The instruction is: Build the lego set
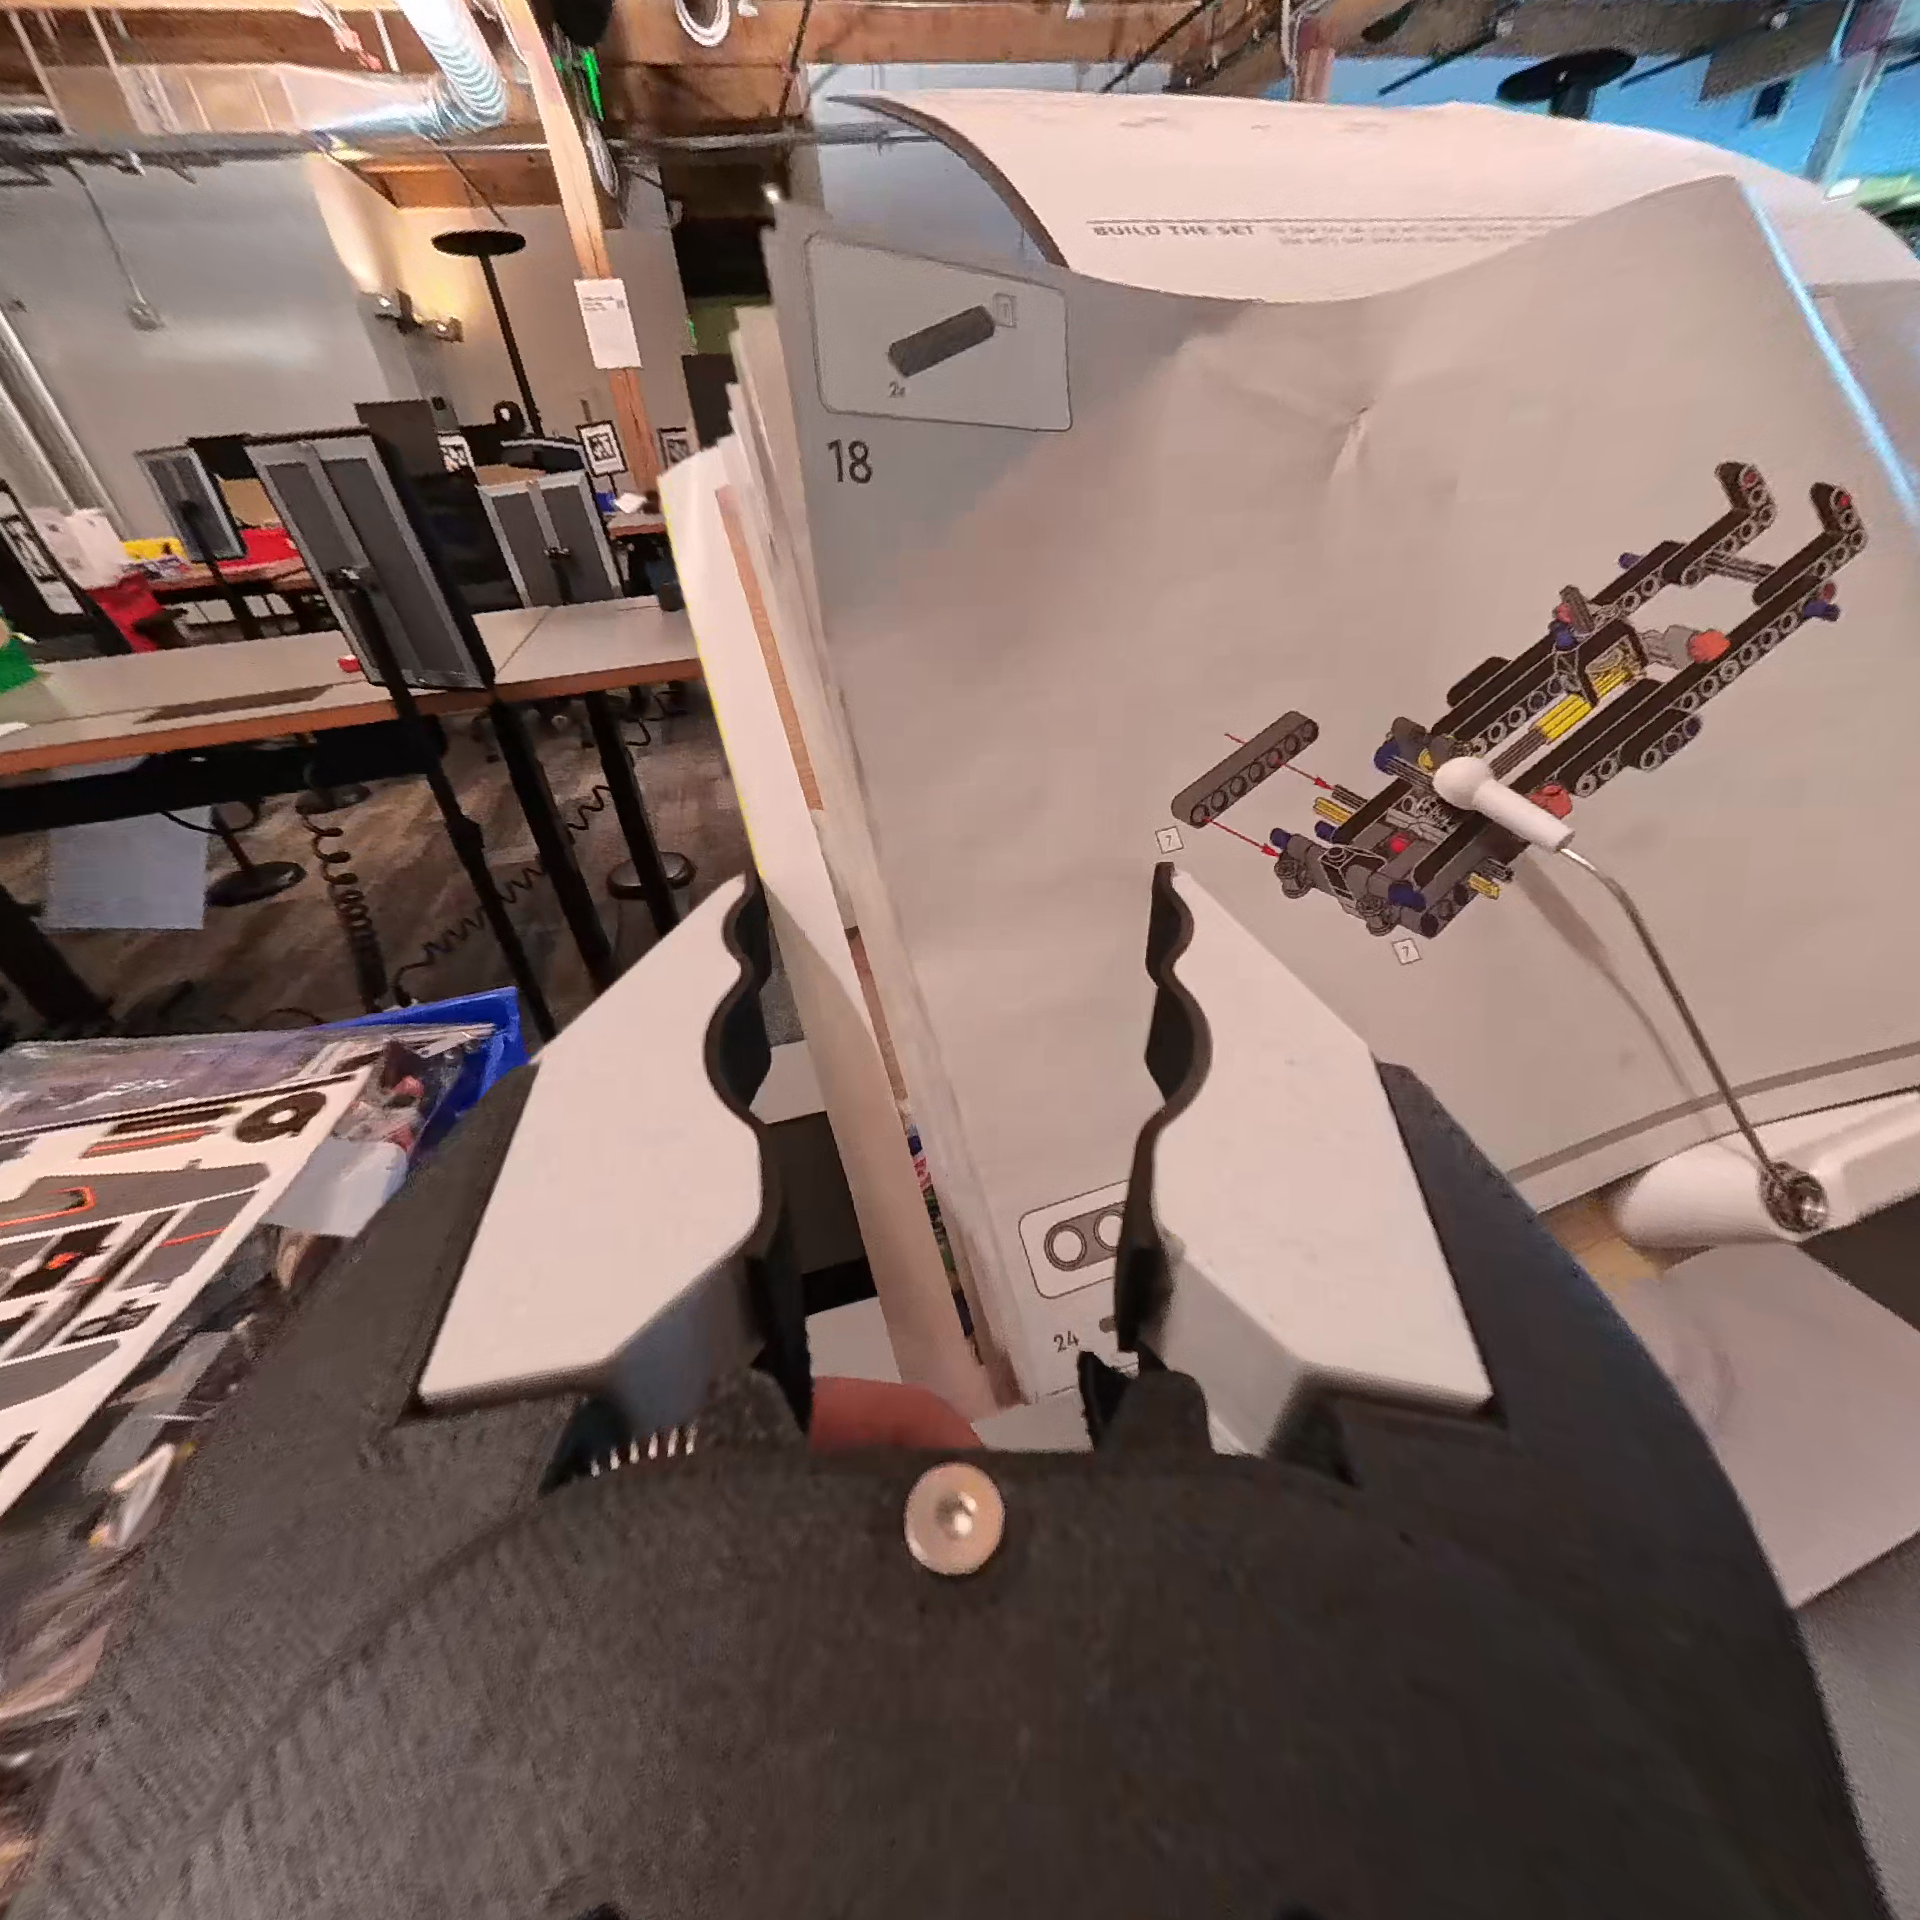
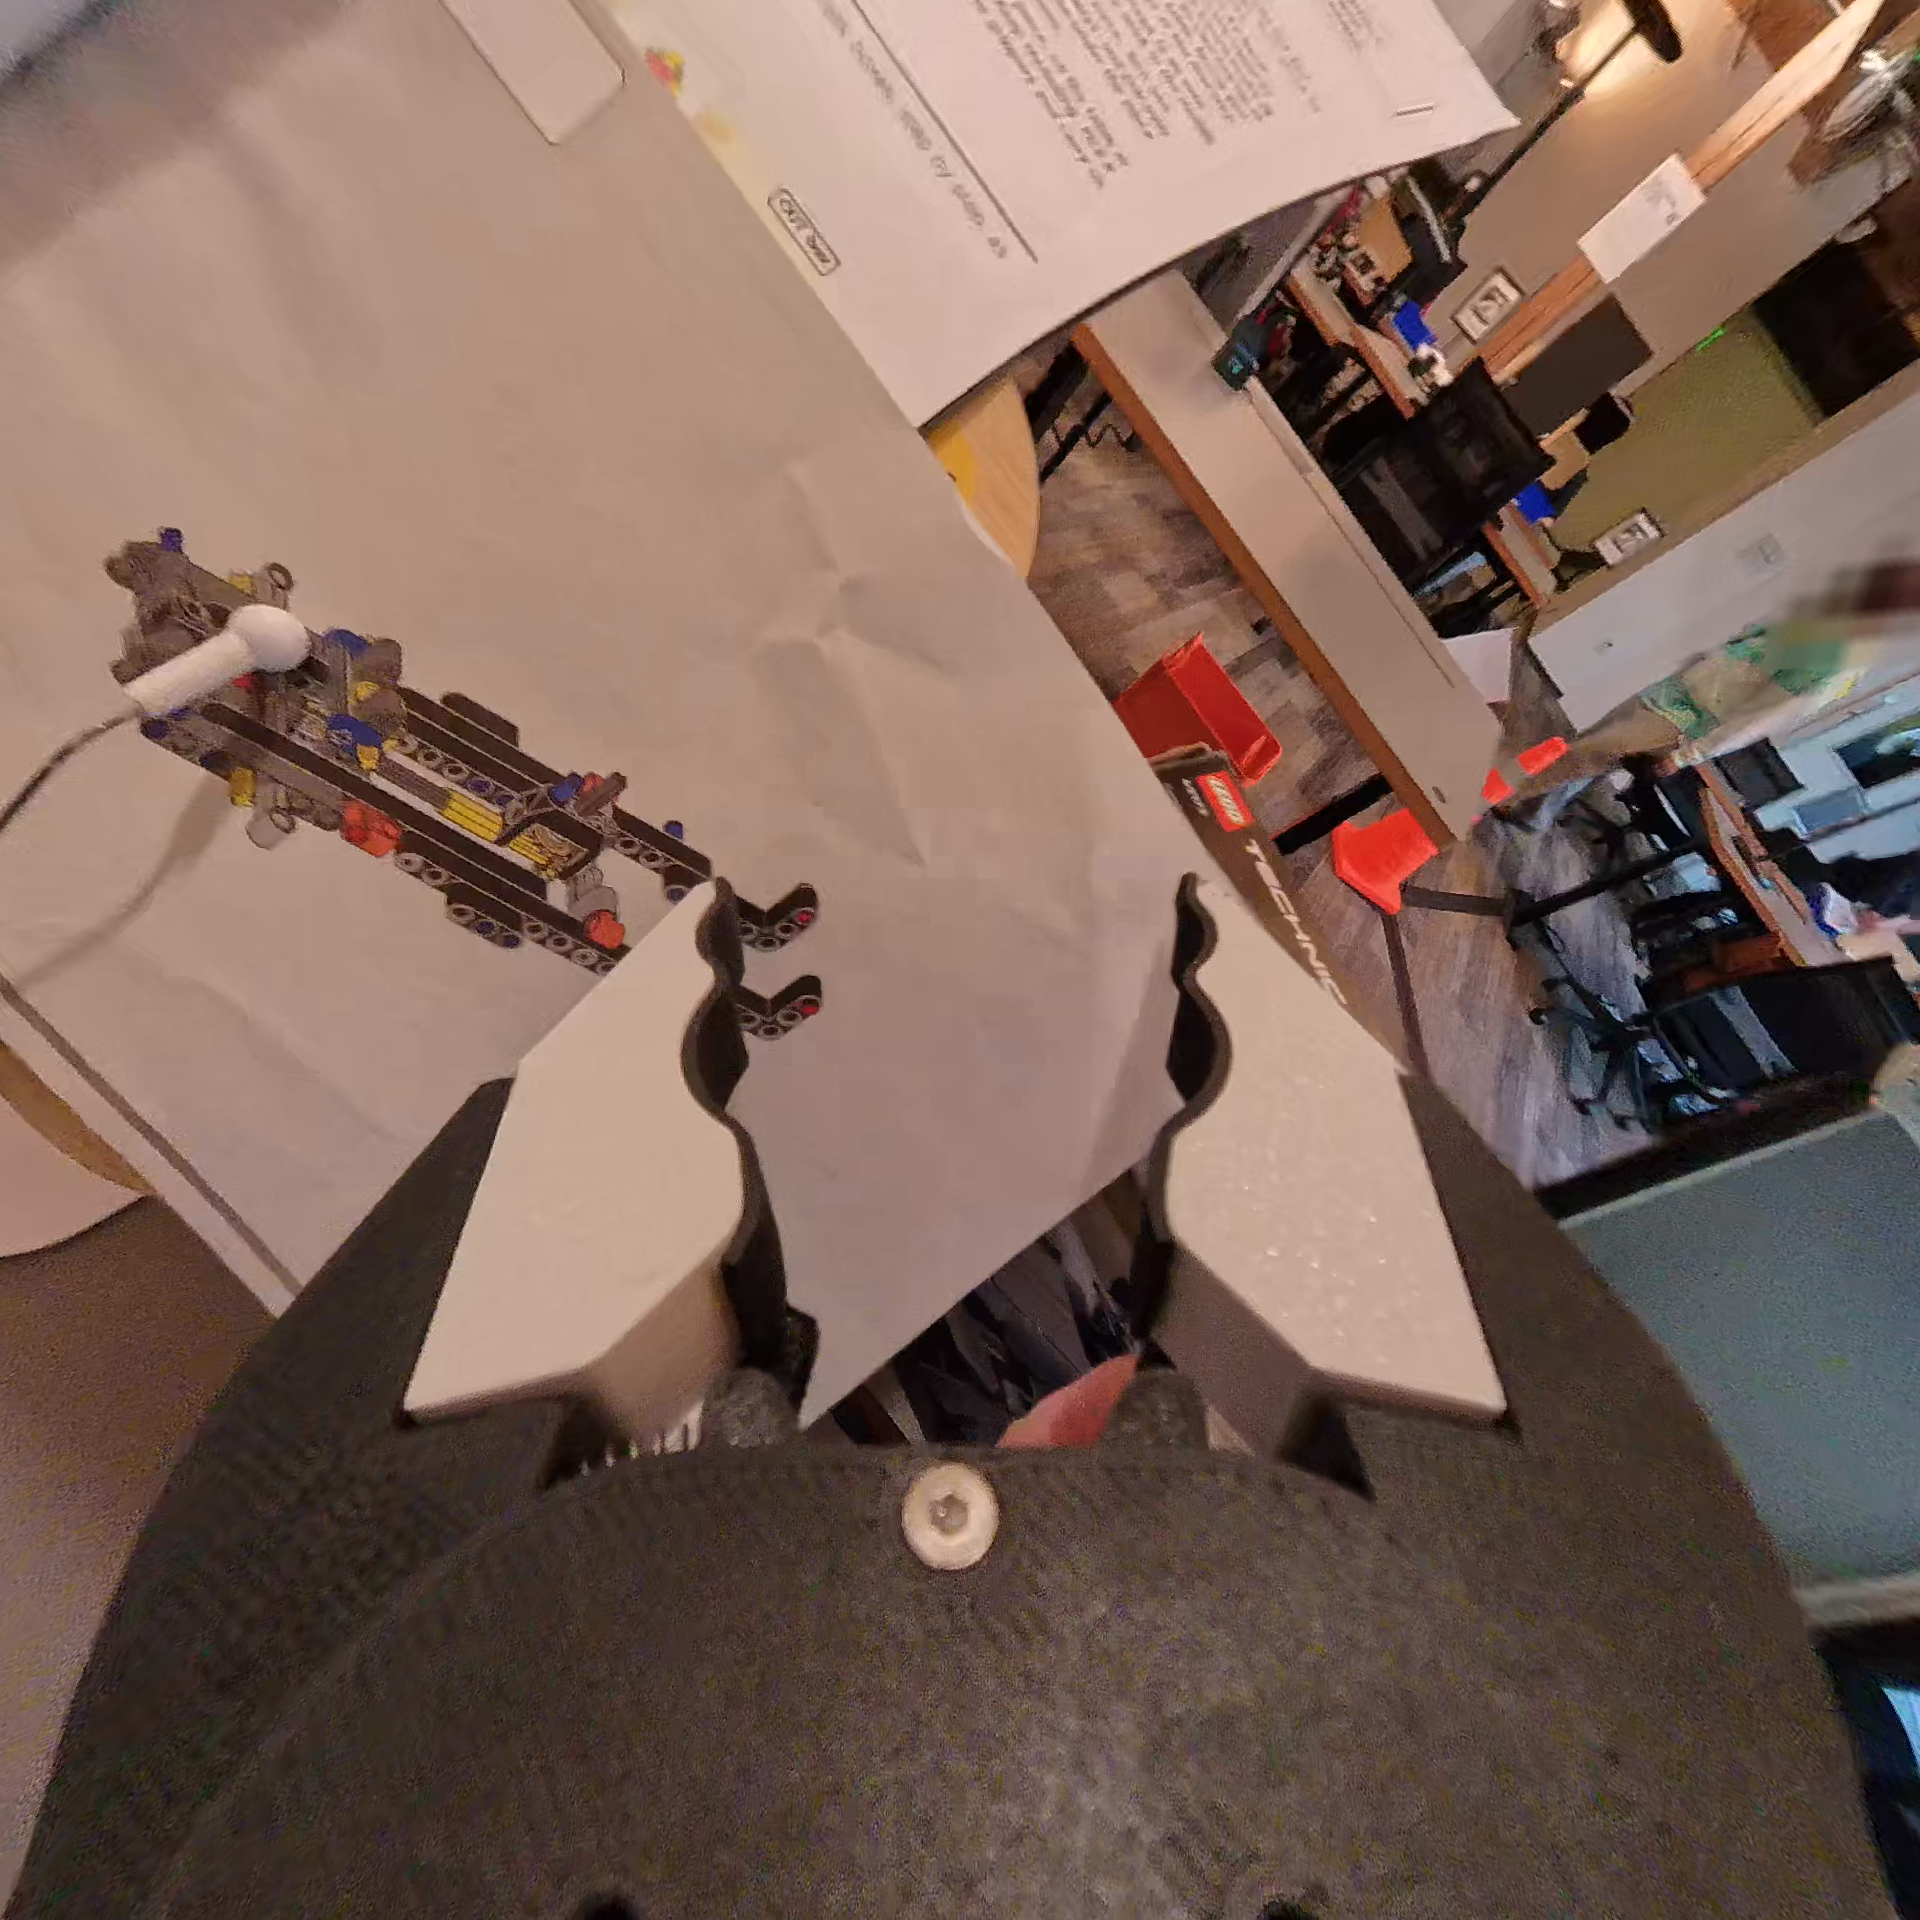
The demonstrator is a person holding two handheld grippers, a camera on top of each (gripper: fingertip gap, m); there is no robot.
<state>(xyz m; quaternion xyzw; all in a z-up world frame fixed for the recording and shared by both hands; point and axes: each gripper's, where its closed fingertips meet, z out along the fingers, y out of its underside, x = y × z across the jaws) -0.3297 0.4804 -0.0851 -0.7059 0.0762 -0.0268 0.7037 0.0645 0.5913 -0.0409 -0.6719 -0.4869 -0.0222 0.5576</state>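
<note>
Both tongs, left (image 1: 956, 894) and right (image 2: 951, 899), are held apart around manual (image 1: 1195, 623) pages; page-turning judged underway, a pinch needed next.

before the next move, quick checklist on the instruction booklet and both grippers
1. Left gripper open: ok.
2. Page stack between left fingers, not clamped: ok.
3. Right gripper open: ok.
4. Open page between right fingers, corner loose: not ok.
5. White page-holder arm pressing the instruction booklet page: ok.
6. Lego parts within reach: cannot tell.
</note>
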